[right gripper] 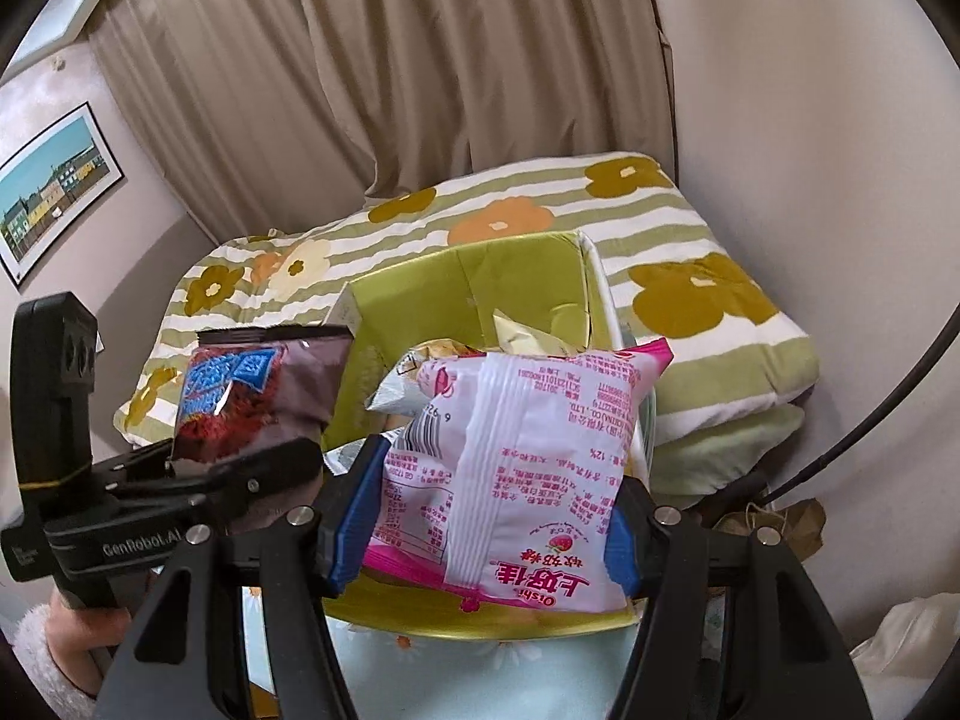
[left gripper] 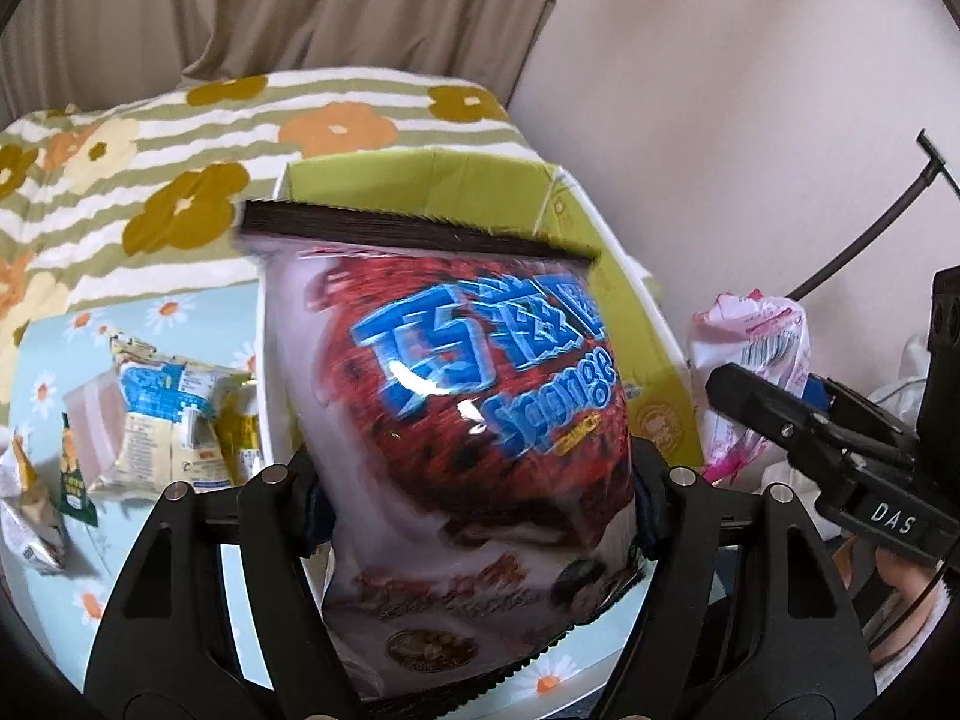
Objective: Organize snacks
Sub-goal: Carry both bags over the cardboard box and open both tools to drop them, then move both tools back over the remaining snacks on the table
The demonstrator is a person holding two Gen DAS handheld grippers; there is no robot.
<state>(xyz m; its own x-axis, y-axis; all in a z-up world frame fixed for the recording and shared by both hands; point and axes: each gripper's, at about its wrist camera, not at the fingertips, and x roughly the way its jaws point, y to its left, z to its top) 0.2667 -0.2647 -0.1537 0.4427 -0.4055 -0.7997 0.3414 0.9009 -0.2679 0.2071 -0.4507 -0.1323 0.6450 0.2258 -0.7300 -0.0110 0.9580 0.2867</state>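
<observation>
Upright, the Sponge bag (left gripper: 474, 396) stands lengthwise in the left gripper (left gripper: 474, 498).

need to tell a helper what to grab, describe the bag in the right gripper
Find the green cardboard box before the flowered bedding. The right gripper holds the pink-and-white packet over it, printed side down, unlike the dark red bag beside it.

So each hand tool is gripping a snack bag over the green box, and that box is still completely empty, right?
Not quite. Both grippers do hold bags, the left gripper a red bag, the right gripper a pink bag. But the right wrist view shows the green box already holding packets.
</observation>
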